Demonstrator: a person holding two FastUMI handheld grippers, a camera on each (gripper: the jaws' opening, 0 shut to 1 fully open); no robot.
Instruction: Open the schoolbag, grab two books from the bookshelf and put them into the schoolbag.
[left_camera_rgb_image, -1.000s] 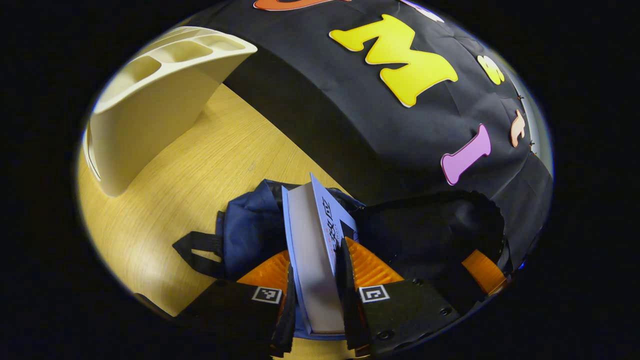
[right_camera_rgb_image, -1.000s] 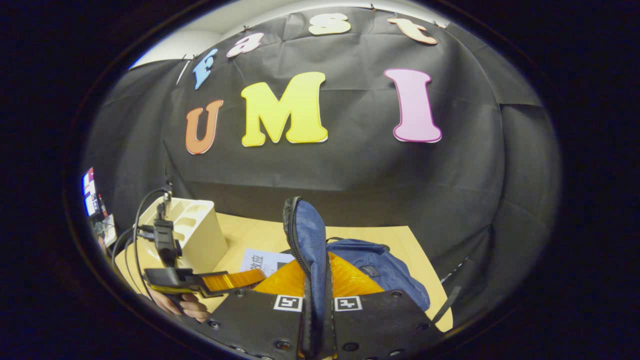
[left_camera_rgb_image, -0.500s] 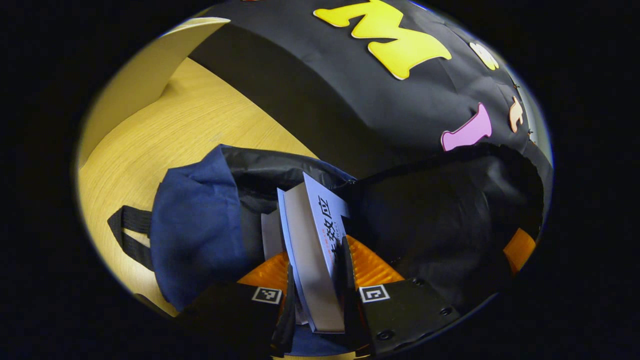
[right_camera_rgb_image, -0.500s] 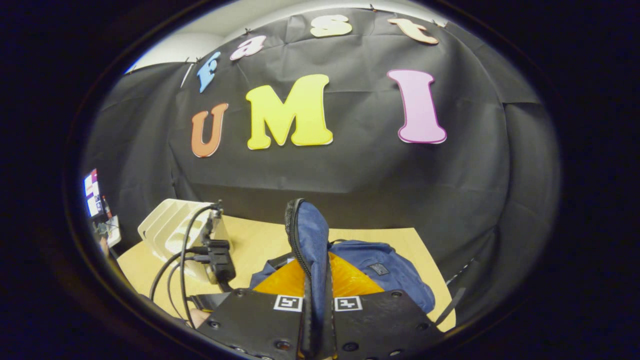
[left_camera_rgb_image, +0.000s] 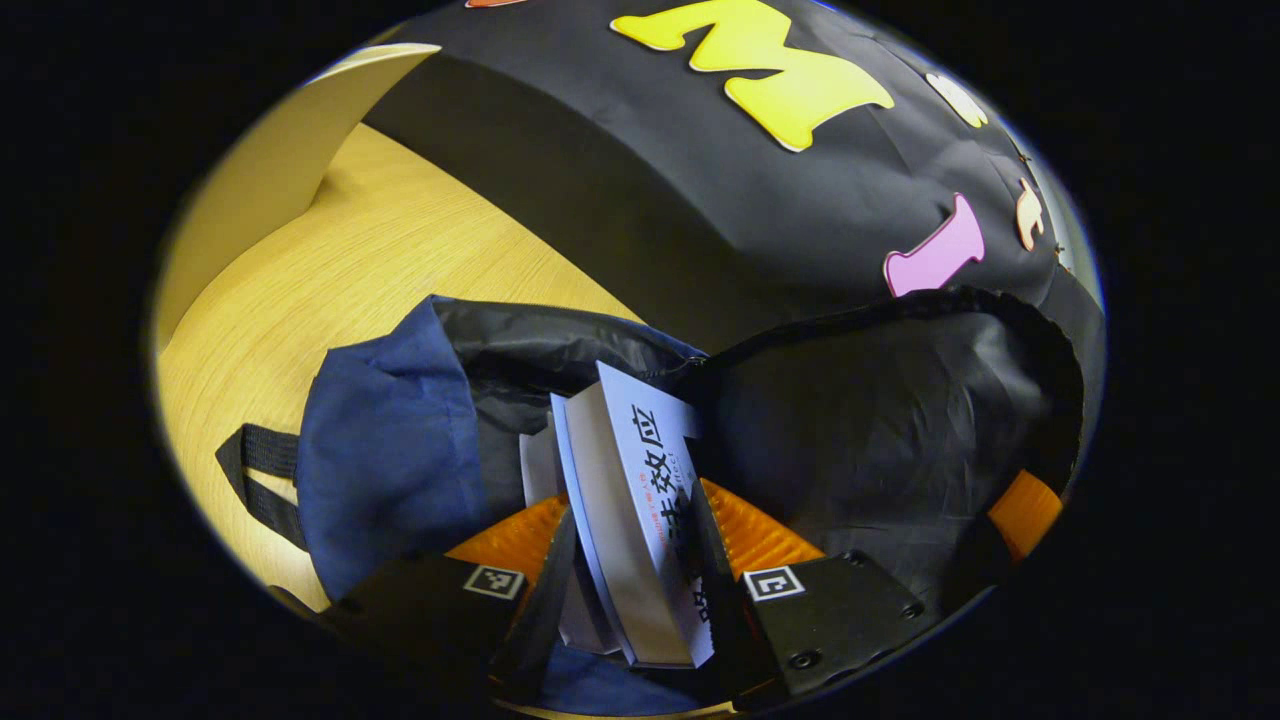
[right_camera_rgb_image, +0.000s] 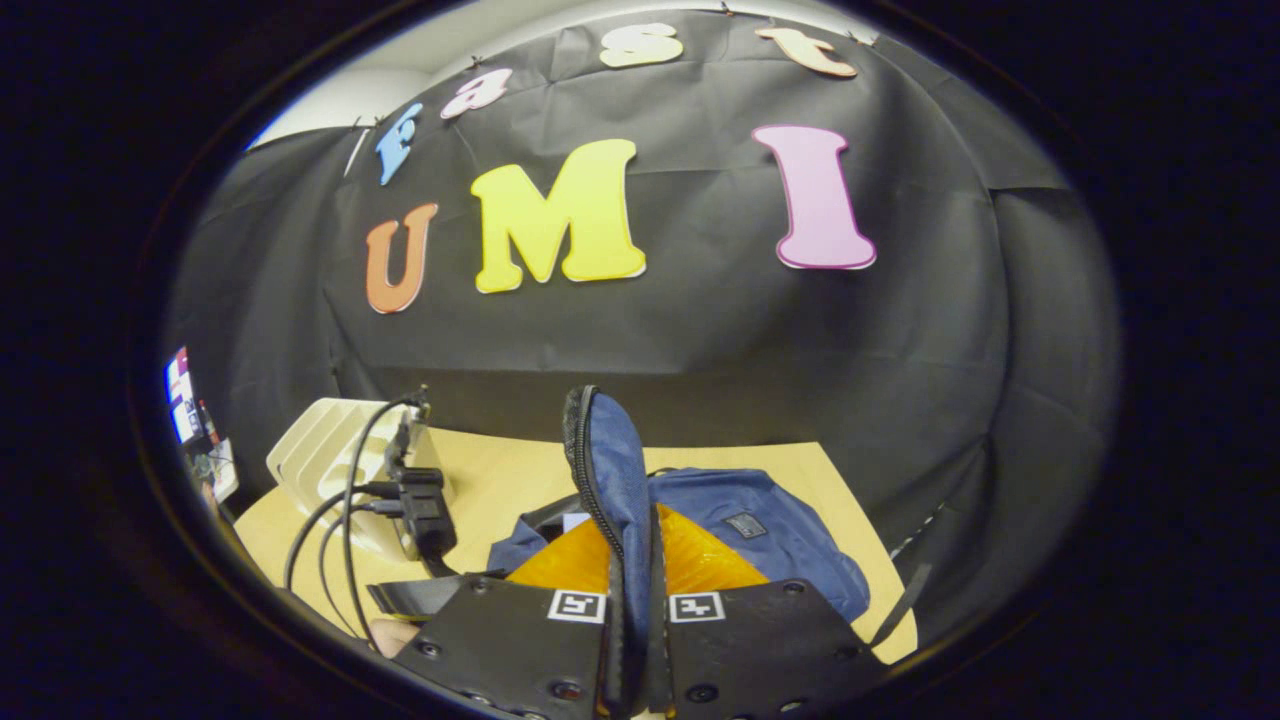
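Sitting inside one schoolbag (left_camera_rgb_image: 390, 440): two books (left_camera_rgb_image: 640, 520).

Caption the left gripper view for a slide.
Left gripper, fingers parted, lowers a pale-covered book into the open navy fabric schoolbag on the wooden table.

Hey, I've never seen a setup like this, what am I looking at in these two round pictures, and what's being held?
A person holds two handheld grippers, each with a fisheye camera looking along its fingers. In the left gripper view, the left gripper has opened around a pale-covered book lowered into the open navy-blue fabric schoolbag; another book sits beside it. In the right gripper view, the right gripper pinches the schoolbag's zippered flap, lifting it. A cream plastic bookshelf stands on the light wooden table.
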